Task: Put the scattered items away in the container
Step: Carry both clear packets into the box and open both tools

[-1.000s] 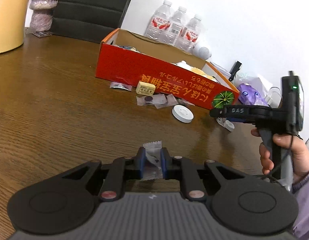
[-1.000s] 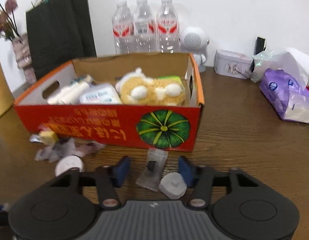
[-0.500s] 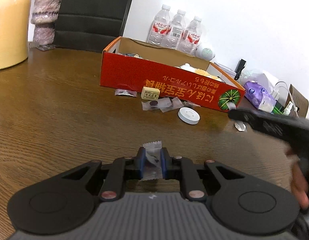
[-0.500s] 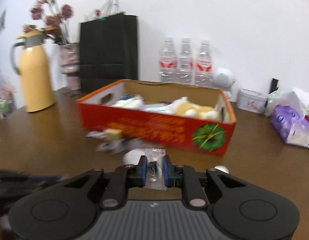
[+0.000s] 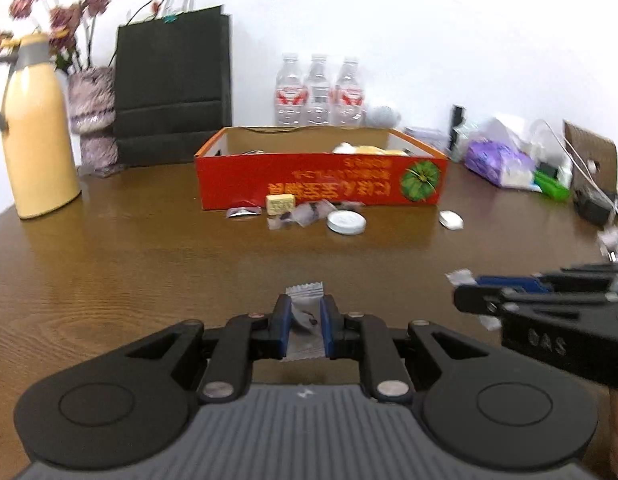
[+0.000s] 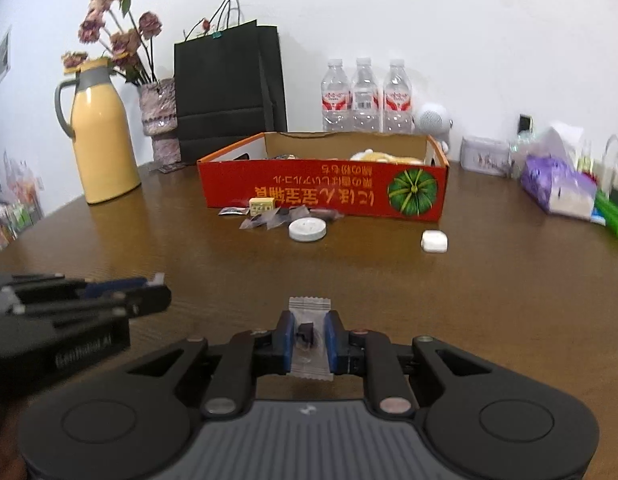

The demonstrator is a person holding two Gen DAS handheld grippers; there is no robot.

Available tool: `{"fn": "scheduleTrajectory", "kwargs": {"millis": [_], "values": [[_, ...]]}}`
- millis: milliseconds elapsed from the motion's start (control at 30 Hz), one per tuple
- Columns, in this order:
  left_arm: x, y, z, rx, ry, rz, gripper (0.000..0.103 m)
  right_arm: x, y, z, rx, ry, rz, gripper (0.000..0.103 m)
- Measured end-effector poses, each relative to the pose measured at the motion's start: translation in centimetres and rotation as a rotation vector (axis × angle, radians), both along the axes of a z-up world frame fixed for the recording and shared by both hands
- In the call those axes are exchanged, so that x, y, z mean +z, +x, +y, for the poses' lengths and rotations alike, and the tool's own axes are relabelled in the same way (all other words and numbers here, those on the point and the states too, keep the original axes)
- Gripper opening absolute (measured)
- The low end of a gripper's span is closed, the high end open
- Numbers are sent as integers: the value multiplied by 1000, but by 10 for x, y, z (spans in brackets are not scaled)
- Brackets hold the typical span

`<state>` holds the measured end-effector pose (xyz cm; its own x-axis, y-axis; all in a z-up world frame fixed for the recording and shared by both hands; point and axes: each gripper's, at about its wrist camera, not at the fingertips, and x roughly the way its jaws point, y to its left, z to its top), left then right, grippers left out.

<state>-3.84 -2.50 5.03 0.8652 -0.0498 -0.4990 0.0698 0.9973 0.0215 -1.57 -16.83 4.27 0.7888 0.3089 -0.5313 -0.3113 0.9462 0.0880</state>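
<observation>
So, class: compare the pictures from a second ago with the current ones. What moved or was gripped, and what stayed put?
The right gripper, open over a clear sachet beside the red box a second ago, closed on that clear sachet and drew back with it. The white earbud case it lay beside remains on the table. The left gripper holds its own sachet as before. The round white lid and scattered wrappers stayed put.
</observation>
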Motion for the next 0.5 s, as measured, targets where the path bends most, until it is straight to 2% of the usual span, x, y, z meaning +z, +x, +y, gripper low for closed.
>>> {"fn": "scheduleTrajectory", "kwargs": {"millis": [300, 400, 500], "values": [[20, -15, -6, -35, 0, -58, 16, 16, -15, -8, -6, 35, -51, 15], [46, 5, -3, -110, -10, -145, 16, 41, 7, -22, 53, 148, -16, 15], [87, 50, 4, -143, 5, -200, 16, 85, 43, -27, 51, 134, -92, 15]]}}
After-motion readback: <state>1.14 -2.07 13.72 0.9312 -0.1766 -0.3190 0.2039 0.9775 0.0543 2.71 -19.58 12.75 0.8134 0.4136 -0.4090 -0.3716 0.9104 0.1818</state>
